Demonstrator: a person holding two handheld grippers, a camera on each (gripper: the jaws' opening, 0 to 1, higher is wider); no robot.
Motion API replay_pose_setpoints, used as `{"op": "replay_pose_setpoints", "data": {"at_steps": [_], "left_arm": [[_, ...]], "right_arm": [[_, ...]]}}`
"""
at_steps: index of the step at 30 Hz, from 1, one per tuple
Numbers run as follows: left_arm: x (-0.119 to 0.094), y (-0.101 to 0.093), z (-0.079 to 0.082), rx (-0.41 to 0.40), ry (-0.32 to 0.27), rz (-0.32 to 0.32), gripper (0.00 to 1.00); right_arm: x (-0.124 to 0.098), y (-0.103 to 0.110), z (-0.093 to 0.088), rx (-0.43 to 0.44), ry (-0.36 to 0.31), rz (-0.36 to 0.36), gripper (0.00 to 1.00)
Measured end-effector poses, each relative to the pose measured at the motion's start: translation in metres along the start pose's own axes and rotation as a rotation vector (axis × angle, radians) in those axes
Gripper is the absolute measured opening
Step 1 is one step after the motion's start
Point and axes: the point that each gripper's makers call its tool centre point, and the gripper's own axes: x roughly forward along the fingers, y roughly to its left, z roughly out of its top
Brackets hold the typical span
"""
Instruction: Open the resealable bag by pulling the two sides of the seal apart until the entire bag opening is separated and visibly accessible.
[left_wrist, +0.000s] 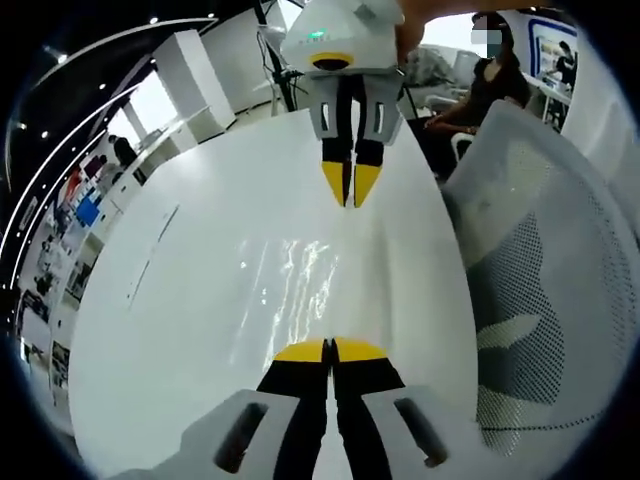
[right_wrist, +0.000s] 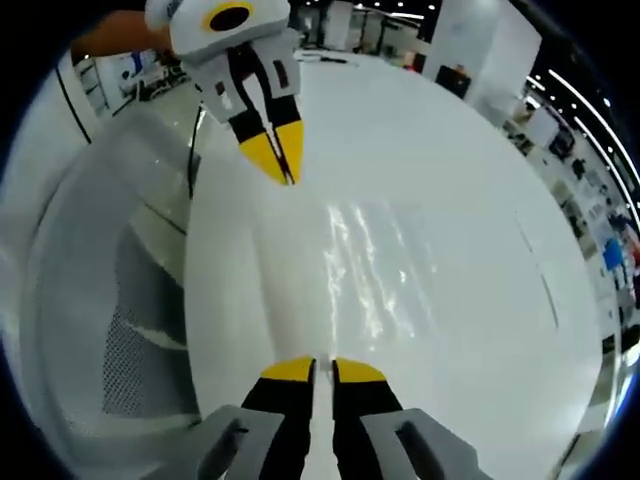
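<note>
While one clear, glossy plastic resealable bag (left_wrist: 300, 290) lies flat at the middle of the white tabletop (left_wrist: 180, 330), two grippers face each other across it. In the left gripper view, the left gripper (left_wrist: 329, 350), black with yellow tips, sits clenched at 6 o'clock on the bag's near edge, though whether it pinches the film I cannot tell. The right gripper (left_wrist: 351, 190) comes in from 12 o'clock, its yellow tips pressed together at the bag's far edge. In the right gripper view, the bag (right_wrist: 375, 265) lies between the right gripper (right_wrist: 323, 368) at 6 o'clock and the left gripper (right_wrist: 281, 160) at 11 o'clock. No readable writing shows. One white mesh-backed chair (left_wrist: 540, 280) stands just beside the tabletop at 3 o'clock. A seated person (left_wrist: 490, 85) is at 1 o'clock, well apart.
</note>
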Motion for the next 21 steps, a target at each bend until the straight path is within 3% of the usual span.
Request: {"op": "replay_pose_setpoints", "data": {"at_steps": [9, 21], "left_arm": [[0.000, 0.001, 0.000, 0.060, -0.013, 0.014, 0.00], [0.002, -0.004, 0.001, 0.110, -0.022, 0.014, 0.00]], "right_arm": [[-0.011, -0.004, 0.030, 0.063, -0.128, -0.005, 0.09], [0.005, -0.004, 0.050, 0.056, -0.147, 0.022, 0.08]]}}
